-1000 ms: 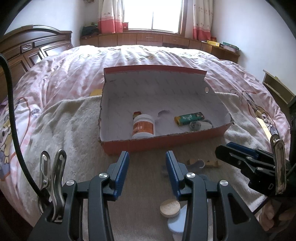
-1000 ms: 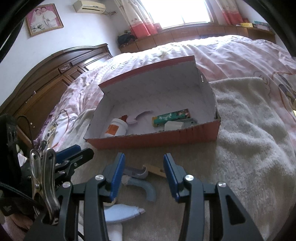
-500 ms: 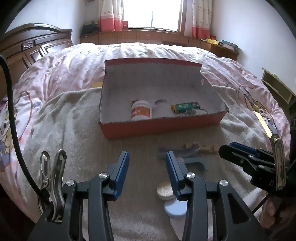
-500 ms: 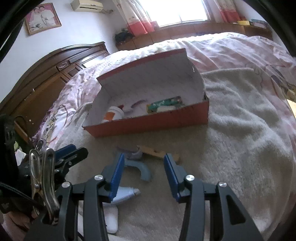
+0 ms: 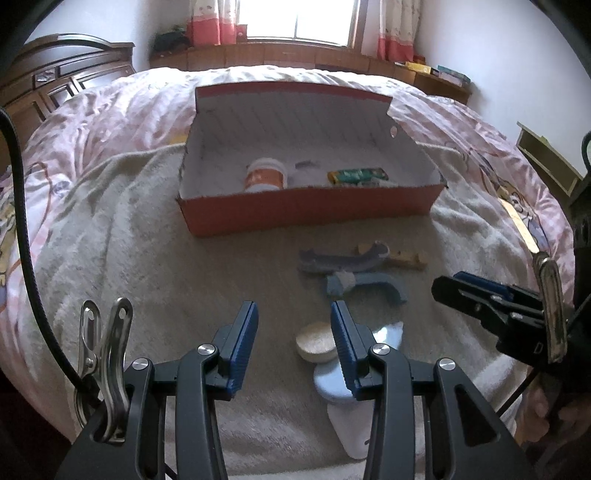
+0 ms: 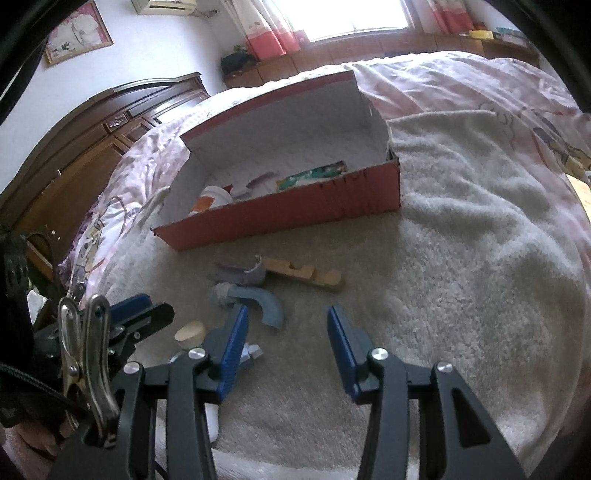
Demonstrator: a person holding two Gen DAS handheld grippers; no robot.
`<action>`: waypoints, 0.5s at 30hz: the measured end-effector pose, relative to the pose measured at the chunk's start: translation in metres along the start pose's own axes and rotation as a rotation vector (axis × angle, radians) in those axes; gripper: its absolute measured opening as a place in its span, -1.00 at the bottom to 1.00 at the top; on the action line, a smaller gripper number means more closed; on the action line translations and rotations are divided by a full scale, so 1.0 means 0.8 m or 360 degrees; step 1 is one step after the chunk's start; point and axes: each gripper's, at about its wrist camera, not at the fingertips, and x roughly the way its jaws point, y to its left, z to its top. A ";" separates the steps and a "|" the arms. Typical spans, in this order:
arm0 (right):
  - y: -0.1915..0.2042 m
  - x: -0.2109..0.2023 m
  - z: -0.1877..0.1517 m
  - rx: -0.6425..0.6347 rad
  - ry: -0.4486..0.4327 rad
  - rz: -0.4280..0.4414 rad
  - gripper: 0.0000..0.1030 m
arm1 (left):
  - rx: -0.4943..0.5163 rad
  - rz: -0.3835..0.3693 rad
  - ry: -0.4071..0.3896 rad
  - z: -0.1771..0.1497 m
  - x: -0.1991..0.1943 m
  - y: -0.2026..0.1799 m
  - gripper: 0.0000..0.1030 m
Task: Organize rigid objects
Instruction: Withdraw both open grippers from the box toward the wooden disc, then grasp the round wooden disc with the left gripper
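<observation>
Red cardboard box (image 5: 310, 212) holds white bottle (image 5: 266, 178) | grey curved piece (image 6: 255, 301), possibly plastic, on towel (image 6: 461, 258) | left gripper (image 5: 293, 341) jaws apart, empty | right gripper (image 6: 286, 341) jaws apart, empty

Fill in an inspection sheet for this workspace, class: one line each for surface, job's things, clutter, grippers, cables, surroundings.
Surface: beige towel spread over a pink quilt.
Job's things: red box open, holding a white bottle and a green packet; loose on the towel lie a wooden piece, a blue curved piece, a round wooden disc and pale blue pieces.
Clutter: nothing seen.
Grippers: left gripper and right gripper both open, empty, above the towel.
Cables: black cable at the left view's edge.
Surroundings: window, curtains, dark wooden headboard.
</observation>
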 end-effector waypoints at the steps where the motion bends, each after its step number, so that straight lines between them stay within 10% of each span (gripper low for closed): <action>1: -0.001 0.001 -0.001 -0.0001 0.0005 -0.0003 -0.09 | 0.0006 -0.0001 0.0009 -0.002 0.002 -0.001 -0.19; 15: -0.020 0.025 -0.019 0.0043 0.0114 -0.0065 -0.08 | 0.0066 -0.0016 0.0082 -0.015 0.019 -0.017 -0.19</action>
